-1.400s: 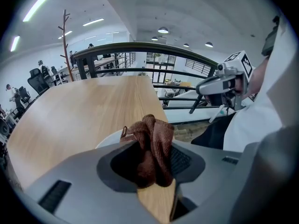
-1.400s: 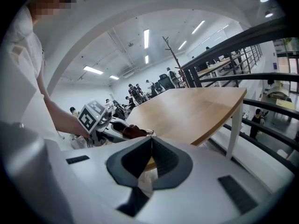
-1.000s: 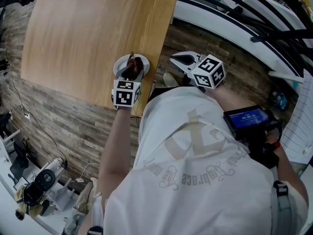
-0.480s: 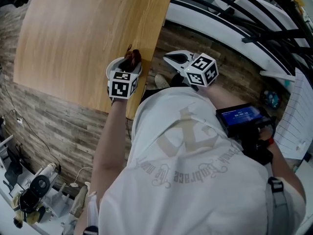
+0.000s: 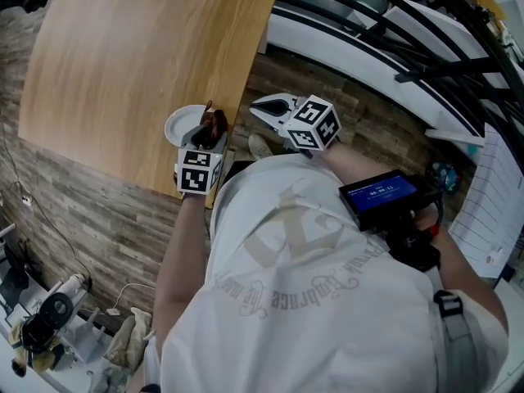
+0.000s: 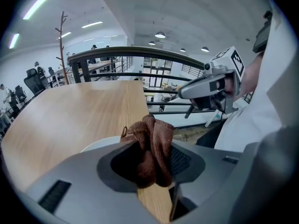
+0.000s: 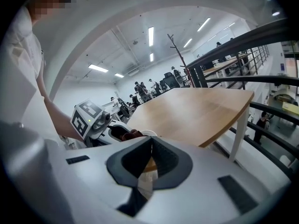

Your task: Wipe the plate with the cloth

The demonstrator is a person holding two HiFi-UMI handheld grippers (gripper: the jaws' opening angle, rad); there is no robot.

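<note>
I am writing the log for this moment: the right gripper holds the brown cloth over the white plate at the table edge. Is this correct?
No, the left gripper holds the brown cloth over the white plate at the table edge. The left gripper view shows it; the right gripper is shut and empty.

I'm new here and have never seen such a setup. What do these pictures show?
No robot here: a person holds a two-fingered gripper in each hand. One picture looks down from a camera on the person's head; the other two come from cameras riding on the grippers. On the wooden table lies a white plate. The left gripper has its fingers shut on a brown cloth at the plate's edge. The right gripper hangs beyond the table's edge, fingers together, holding nothing.
</note>
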